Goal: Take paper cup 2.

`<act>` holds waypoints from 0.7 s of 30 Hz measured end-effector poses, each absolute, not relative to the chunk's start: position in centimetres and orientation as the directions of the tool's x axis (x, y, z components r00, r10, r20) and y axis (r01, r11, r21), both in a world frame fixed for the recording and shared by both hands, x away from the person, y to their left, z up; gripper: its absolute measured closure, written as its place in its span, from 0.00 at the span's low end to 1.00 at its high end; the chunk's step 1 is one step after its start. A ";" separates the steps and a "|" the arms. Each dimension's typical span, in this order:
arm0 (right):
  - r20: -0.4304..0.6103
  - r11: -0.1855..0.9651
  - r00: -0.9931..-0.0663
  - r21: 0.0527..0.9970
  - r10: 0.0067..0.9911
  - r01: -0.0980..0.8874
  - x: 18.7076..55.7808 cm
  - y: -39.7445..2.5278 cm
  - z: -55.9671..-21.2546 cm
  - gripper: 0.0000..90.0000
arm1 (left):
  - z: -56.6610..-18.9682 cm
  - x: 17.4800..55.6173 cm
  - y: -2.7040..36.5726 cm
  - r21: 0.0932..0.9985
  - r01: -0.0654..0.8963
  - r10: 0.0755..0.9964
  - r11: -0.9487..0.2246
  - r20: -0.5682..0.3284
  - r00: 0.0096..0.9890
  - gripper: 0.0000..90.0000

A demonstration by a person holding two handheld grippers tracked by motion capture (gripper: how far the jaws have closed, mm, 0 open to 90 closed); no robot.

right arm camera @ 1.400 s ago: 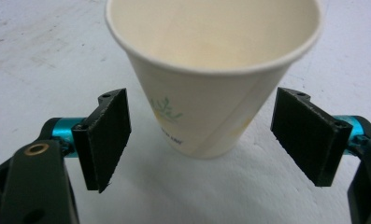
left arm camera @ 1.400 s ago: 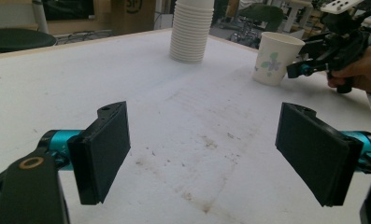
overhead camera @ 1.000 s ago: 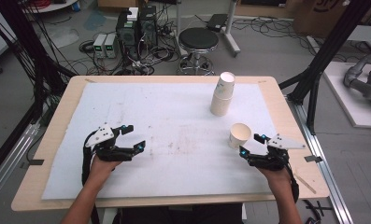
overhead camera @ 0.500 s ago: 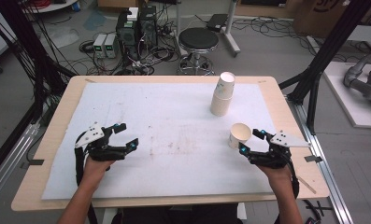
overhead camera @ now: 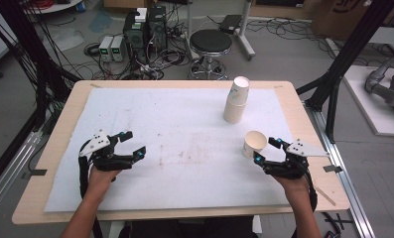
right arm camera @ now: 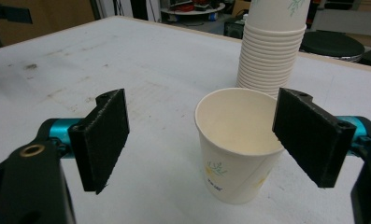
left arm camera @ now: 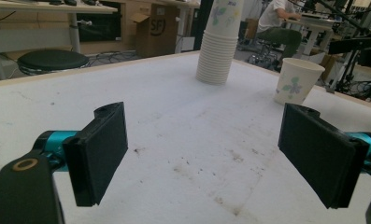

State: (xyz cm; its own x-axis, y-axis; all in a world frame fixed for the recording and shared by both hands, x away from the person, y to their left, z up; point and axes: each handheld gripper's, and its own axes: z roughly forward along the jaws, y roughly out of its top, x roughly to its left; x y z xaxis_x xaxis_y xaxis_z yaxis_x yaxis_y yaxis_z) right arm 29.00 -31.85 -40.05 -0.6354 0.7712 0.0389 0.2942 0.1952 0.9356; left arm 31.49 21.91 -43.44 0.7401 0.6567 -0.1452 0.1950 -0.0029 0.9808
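Your right gripper (overhead camera: 267, 150) sits low over the white mat (overhead camera: 184, 124), jaws spread wide, nothing clamped. The single paper cup (overhead camera: 254, 144) stands upright on the mat right ahead of it; in the right gripper view the cup (right arm camera: 237, 144) sits between the two pads but off-centre, crowding the right-hand pad, which overlaps its rim from this angle. I can't tell whether that pad is touching the cup wall or just in front of it; the left-hand pad is clearly apart from it. Cup mouth faces up, inside looks empty. The tall cup stack (overhead camera: 236, 99) stands farther out beyond the single cup, just past it and slightly right in the right gripper view (right arm camera: 272, 42), not touching it. Your left gripper (overhead camera: 132, 144) is also wide open and holding nothing, hovering just above the mat well apart from both cups. From the left gripper view, bare stained mat lies between its pads, the stack (left arm camera: 218, 42) is far ahead near centre, and the single cup (left arm camera: 295, 80) is far ahead toward the right-hand pad.
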 end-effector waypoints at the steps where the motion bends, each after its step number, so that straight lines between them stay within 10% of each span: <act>1: 0.045 0.190 -0.632 0.935 0.774 0.299 28.9 -31.9 -40.0 0.21 | -43.4 31.5 21.9 0.981 0.193 0.655 -0.001 -0.145 0.741 0.18; 21: 0.048 0.196 -0.648 0.934 0.760 0.298 29.2 -31.4 -39.8 0.21 | -43.4 31.3 21.6 0.978 0.207 0.640 0.007 -0.163 0.751 0.18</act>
State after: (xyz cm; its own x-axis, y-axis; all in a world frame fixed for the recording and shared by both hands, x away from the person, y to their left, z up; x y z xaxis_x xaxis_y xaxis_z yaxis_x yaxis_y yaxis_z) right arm 29.18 -31.43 -39.78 -0.6483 0.7599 0.0476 0.2983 0.1959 0.9342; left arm 31.31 21.61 -43.37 0.7511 0.6396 -0.1635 0.2069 0.0071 0.9783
